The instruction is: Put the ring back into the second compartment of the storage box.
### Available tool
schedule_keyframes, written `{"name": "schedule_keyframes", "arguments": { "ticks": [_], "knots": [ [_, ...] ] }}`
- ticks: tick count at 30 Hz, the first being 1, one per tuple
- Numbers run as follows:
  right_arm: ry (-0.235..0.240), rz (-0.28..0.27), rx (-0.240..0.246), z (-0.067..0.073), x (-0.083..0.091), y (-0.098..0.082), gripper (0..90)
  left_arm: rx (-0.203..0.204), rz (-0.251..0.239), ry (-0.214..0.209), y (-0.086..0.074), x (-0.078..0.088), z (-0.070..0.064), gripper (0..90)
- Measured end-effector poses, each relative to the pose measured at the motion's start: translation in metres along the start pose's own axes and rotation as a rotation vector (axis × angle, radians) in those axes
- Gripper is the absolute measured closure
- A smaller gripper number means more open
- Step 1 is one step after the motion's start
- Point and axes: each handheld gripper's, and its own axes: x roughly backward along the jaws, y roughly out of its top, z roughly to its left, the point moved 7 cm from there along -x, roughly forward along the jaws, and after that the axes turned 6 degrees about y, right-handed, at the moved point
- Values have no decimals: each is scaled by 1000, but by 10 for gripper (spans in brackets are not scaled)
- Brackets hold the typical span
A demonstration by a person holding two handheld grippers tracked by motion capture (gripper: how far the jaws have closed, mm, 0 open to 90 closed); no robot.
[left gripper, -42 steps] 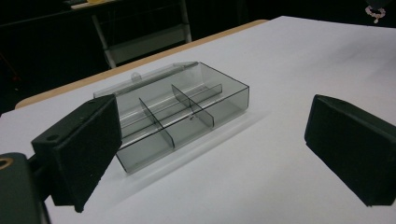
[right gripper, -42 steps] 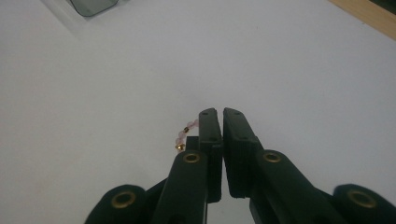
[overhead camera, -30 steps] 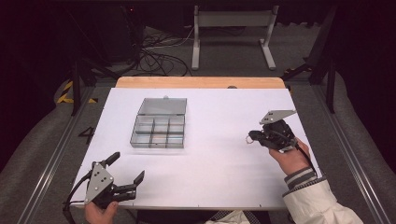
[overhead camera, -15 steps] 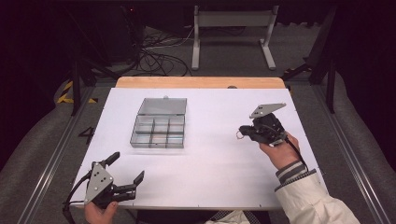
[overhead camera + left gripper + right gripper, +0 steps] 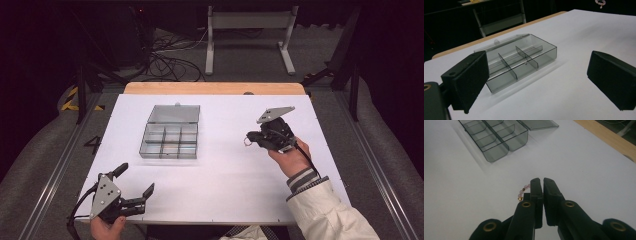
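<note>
— Bracelet (image 5: 523,190): where is it?

— I see a short string of pink beads with a gold one, pinched in my right gripper (image 5: 254,139). In the right gripper view the jaws are pressed almost together and the beads stick out at their left side. In the high view the loop hangs off the gripper's tip, above the table (image 5: 225,175), towards its right edge and about halfway between near and far edges.

— And the box?

— My clear compartment box (image 5: 169,140) sits on the white table, left of centre and nearer the far edge. Its lid (image 5: 174,114) lies open flat behind it, towards the wooden strip (image 5: 215,88) along the far edge. I can't make out anything in the compartments.

— Your left side?

— My left gripper (image 5: 134,189) is held by a hand (image 5: 106,227) at the near left corner, jaws spread wide with nothing between them. In the left gripper view they frame the box, well apart from it.

— Right arm?

— A pale sleeve (image 5: 325,212) with a striped cuff comes in from the near right corner.
</note>
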Motion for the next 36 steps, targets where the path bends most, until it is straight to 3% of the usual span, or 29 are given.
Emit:
{"name": "schedule_keyframes", "arguments": {
  "ticks": [11,21,36],
  "knots": [
    [-2,-20,18,6,-12,14,868,1,1,5,0,1,0,45],
    [32,-34,42,15,-29,34,867,6,4,14,-2,6,0,46],
    [85,-40,37,22,-58,55,867,15,7,42,-5,13,3,46]
  ]
}}
